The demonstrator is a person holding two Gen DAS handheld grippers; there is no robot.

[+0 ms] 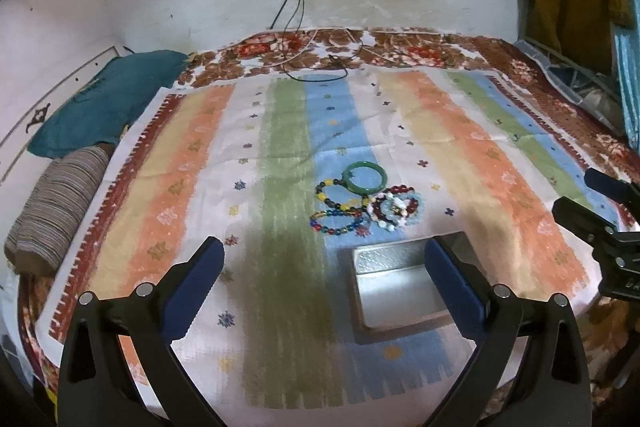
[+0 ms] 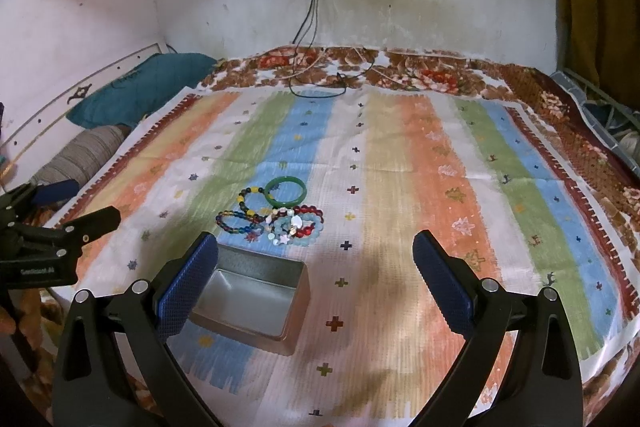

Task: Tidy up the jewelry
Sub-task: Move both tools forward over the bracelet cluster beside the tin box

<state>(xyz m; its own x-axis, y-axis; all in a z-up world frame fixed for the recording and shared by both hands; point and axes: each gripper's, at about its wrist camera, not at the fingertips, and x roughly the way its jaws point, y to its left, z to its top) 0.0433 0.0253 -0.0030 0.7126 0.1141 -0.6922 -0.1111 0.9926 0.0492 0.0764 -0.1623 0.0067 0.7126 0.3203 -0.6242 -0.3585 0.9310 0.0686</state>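
Both claws, left claw [image 1: 324, 267] and right claw [image 2: 316, 259], hang spread wide and empty; bracelets [image 2: 276, 217] lie heaped at twelve o'clock of the tin [image 2: 256, 301], handy for loading.

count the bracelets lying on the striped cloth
About 6, some may be hidden in the tangle. A solid green bangle lies farthest from the open metal tin; two multicoloured bead bracelets sit left; dark red, pale blue and white ones overlap on the right.

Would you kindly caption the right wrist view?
Open right claw above empty metal tin, bracelets piled beyond.
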